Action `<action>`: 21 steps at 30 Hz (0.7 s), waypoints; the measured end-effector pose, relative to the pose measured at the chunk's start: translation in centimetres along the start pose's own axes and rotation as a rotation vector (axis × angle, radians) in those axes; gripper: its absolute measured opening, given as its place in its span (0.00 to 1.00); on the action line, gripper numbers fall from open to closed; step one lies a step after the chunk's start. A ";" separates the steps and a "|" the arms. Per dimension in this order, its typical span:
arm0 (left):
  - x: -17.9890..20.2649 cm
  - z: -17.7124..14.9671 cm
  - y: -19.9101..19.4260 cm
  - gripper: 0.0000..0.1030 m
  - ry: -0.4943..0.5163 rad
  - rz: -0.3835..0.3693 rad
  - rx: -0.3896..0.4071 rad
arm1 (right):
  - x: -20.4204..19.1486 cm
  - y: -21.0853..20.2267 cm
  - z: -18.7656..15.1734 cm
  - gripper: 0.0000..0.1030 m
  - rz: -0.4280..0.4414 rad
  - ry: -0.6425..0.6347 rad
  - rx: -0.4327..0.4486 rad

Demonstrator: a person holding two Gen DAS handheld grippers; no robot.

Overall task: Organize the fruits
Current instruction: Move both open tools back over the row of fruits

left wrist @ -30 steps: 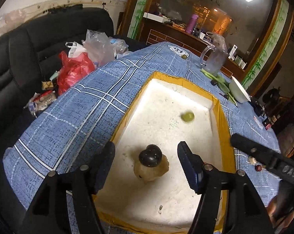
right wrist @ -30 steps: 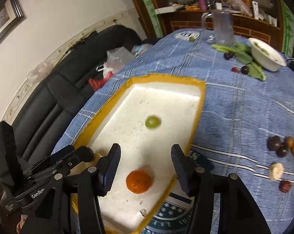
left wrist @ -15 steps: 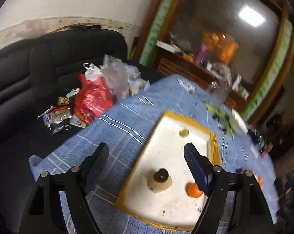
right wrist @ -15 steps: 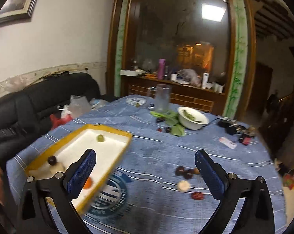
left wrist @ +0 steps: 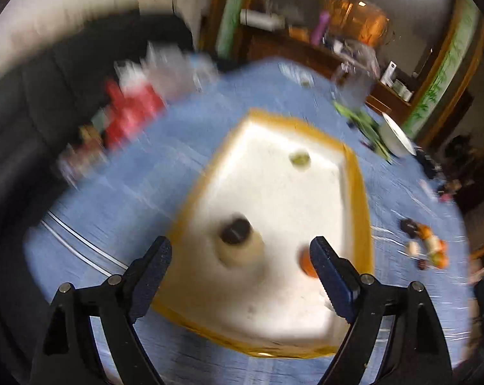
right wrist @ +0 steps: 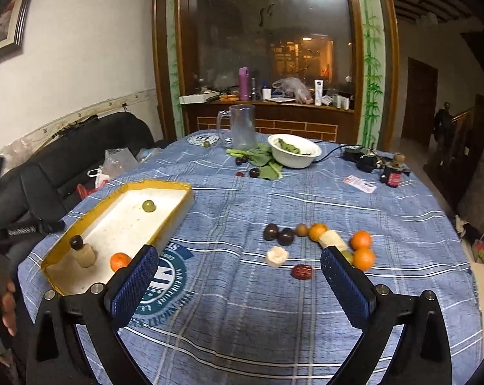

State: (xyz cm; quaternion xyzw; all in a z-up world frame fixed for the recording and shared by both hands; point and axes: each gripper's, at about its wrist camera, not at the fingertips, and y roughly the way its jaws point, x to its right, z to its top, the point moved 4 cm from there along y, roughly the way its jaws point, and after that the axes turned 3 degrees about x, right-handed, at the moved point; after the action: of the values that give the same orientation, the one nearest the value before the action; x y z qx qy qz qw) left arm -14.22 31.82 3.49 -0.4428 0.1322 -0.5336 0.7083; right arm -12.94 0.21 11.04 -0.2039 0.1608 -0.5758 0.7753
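Left gripper: spread wide, jaws just been opening, nothing pinched; poised above the near end of the tray (view smeared by blur).
Right gripper: spread to the full, empty; over bare blue tablecloth between the tray and the loose fruit.
Tray: white foam with yellow rim, at the table's left side.
In the tray: green fruit near the far end; dark plum atop a pale chunk at the near end; orange just beside them.
Loose fruit: cluster on the cloth right of the tray, with dark plums, oranges, pale pieces, a red date.
Far end of table: clear jug, white bowl of greens.
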 end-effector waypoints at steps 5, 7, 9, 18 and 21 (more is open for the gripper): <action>0.0 0.7 4.2 0.84 -0.108 -0.118 -0.133 | 1.1 -0.2 -0.3 1.00 -0.013 0.036 -0.004; 1.4 1.4 3.4 0.84 -0.125 -0.255 -0.125 | 1.4 -0.2 -0.5 1.00 -0.014 0.041 -0.009; 2.9 2.2 1.5 0.84 -0.096 -0.320 -0.067 | 1.8 0.0 -0.8 1.00 -0.028 0.035 -0.015; 5.1 2.5 -4.1 0.85 0.103 -0.006 0.210 | 4.1 -1.2 -0.2 1.00 -0.099 0.060 0.065; 7.3 1.5 -5.4 0.86 0.216 0.097 0.305 | 4.3 -1.4 0.1 1.00 -0.117 0.046 0.110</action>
State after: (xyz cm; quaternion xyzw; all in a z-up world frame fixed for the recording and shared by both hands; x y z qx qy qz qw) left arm -13.82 26.02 10.62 -0.2637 0.1461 -0.5572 0.7738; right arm -12.83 -4.27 11.72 -0.1568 0.1344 -0.6325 0.7466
